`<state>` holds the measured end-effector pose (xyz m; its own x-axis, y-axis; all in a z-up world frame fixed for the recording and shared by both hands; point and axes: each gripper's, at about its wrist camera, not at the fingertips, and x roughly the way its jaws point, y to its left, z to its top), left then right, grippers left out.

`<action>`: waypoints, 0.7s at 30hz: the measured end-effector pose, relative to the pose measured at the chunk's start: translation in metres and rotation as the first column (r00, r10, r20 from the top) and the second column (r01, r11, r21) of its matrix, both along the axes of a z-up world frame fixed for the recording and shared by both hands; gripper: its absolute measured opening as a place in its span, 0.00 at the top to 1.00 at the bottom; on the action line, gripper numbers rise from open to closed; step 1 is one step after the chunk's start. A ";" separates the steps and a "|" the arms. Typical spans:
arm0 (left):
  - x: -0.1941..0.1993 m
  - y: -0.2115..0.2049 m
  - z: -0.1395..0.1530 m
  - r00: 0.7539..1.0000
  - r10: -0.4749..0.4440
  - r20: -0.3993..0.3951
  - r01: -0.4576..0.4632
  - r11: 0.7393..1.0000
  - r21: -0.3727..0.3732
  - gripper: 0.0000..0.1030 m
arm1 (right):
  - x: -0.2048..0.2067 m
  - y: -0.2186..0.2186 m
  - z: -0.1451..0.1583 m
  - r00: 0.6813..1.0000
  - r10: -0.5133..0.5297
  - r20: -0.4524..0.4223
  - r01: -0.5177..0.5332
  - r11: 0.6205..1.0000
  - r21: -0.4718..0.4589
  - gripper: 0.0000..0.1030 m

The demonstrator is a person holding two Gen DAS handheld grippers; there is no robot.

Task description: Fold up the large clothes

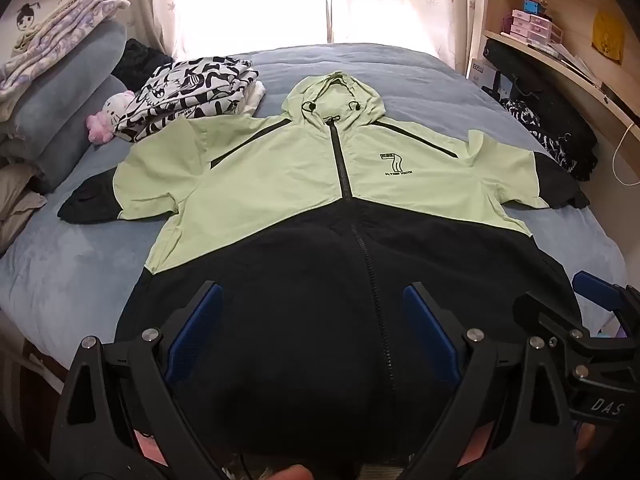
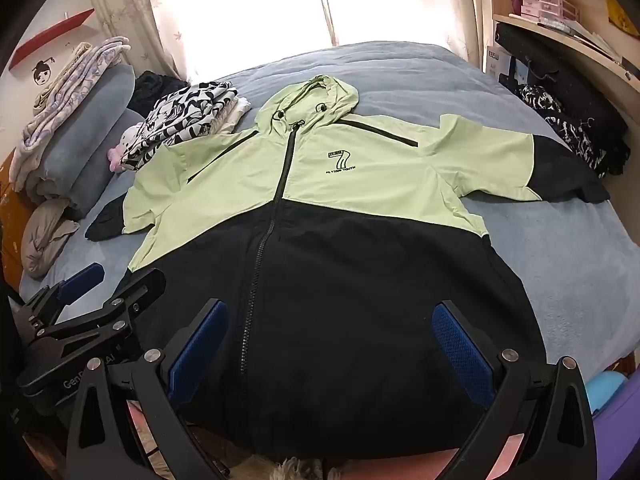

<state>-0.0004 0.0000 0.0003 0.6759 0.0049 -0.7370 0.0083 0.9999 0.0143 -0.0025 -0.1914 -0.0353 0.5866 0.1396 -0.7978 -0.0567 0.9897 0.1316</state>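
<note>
- Lying flat and face up on the blue-grey bed (image 1: 420, 76), the green-and-black hooded jacket (image 1: 320, 168) is zipped, sleeves spread to both sides, hem at the near edge.
- The left gripper (image 1: 312, 320) hangs over the black lower panel, jaws wide, grasping nothing.
- The right gripper (image 2: 328, 336) hovers beside it, likewise released and empty.
- A folded black-and-white patterned garment (image 1: 192, 92) touches the far left shoulder.
- Bare blanket lies beyond the hood and beside both sleeves.
</note>
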 end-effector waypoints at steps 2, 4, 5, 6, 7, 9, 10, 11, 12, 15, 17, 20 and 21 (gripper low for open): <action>0.000 0.001 0.000 1.000 0.001 0.000 -0.001 1.000 -0.007 0.12 | 0.000 0.000 0.000 1.000 -0.002 0.002 0.002 1.000 0.001 0.00; -0.001 0.001 0.000 1.000 -0.001 0.008 0.000 1.000 0.010 0.12 | -0.001 0.000 0.000 1.000 -0.002 0.006 0.002 1.000 -0.001 0.00; -0.001 0.001 0.000 1.000 -0.002 0.007 0.002 1.000 0.009 0.12 | -0.001 0.001 0.000 1.000 -0.002 0.007 0.002 1.000 -0.002 0.00; -0.001 0.001 0.000 1.000 -0.004 0.005 0.004 1.000 0.009 0.12 | -0.001 0.002 0.000 1.000 -0.001 0.007 0.001 1.000 -0.002 0.00; -0.001 0.001 0.001 1.000 -0.007 0.007 0.007 1.000 0.007 0.12 | -0.001 -0.001 0.000 1.000 0.000 0.004 0.000 1.000 0.010 0.00; 0.000 -0.001 0.004 1.000 -0.012 0.001 0.012 1.000 0.014 0.12 | 0.000 0.000 -0.002 1.000 0.001 0.002 -0.001 1.000 0.008 0.00; 0.000 -0.005 0.005 1.000 -0.013 0.000 0.013 1.000 0.015 0.12 | 0.001 0.002 -0.003 1.000 0.002 0.001 -0.002 1.000 0.007 0.00; -0.002 -0.006 0.006 1.000 -0.017 -0.002 0.017 1.000 0.014 0.12 | 0.002 0.003 -0.004 1.000 0.003 -0.001 -0.003 1.000 0.006 0.00; -0.003 -0.007 0.007 1.000 -0.021 -0.003 0.021 1.000 0.014 0.12 | 0.003 0.004 -0.005 1.000 0.005 -0.003 -0.005 1.000 0.006 0.00; -0.005 -0.009 0.007 1.000 -0.020 -0.002 0.020 1.000 0.011 0.12 | -0.001 0.001 -0.001 1.000 0.002 0.001 -0.002 1.000 0.014 0.00; -0.006 -0.011 0.008 1.000 -0.017 -0.004 0.017 1.000 0.011 0.12 | -0.002 0.001 -0.001 1.000 0.003 -0.001 -0.003 1.000 0.012 0.00; -0.006 -0.012 0.006 1.000 -0.018 -0.005 0.018 1.000 0.011 0.12 | 0.000 0.000 -0.001 1.000 0.003 -0.001 -0.003 1.000 0.014 0.00; -0.002 -0.011 0.000 1.000 -0.020 -0.009 0.020 1.000 0.006 0.12 | 0.000 -0.001 -0.001 1.000 0.002 -0.001 -0.002 1.000 0.018 0.00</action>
